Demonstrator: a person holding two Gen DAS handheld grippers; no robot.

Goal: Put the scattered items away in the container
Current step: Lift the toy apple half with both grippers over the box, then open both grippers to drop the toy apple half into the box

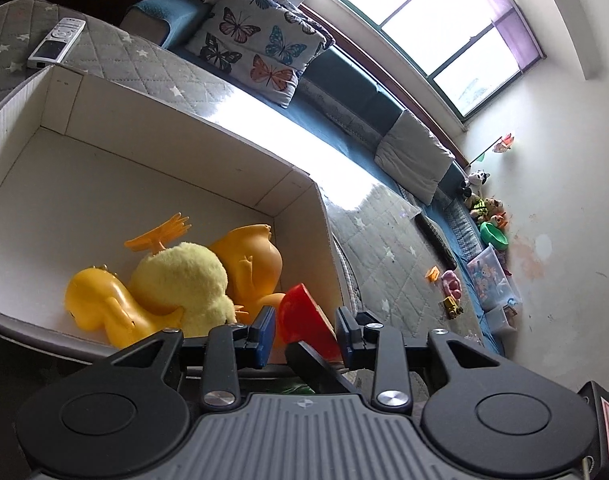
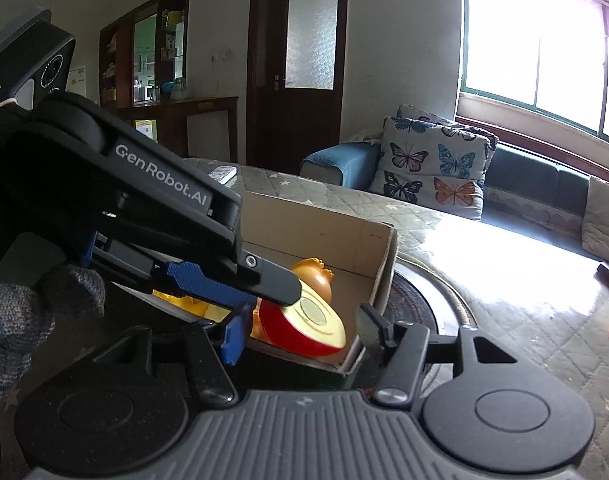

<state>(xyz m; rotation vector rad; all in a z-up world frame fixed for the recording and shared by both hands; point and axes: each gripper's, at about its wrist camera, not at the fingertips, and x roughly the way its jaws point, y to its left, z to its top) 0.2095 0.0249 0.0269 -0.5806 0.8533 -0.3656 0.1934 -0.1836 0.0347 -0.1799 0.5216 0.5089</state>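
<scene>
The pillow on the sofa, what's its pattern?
The pillow is pale with colourful butterflies: pink, blue, orange and black. The left wrist view shows it best.

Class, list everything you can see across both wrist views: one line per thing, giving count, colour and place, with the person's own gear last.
Open cardboard box: one, white inside, on the quilted table.
Plastic duck toys: two, orange-yellow, inside the box.
Fluffy plush chick: one, pale yellow, between the ducks.
Red toy apple half: one, red with cream face, over the box's near corner, between the left gripper's fingers.
Remote control: one, silver-white, on the table beyond the box.
Butterfly-print cushion: one, white, on the blue sofa.
Small toy truck: one, yellow, far end of table.
Pink toy: one, beside the truck.
Left gripper: one, black with blue pads, holding the apple half.
Right gripper: one, black, open, empty.
</scene>
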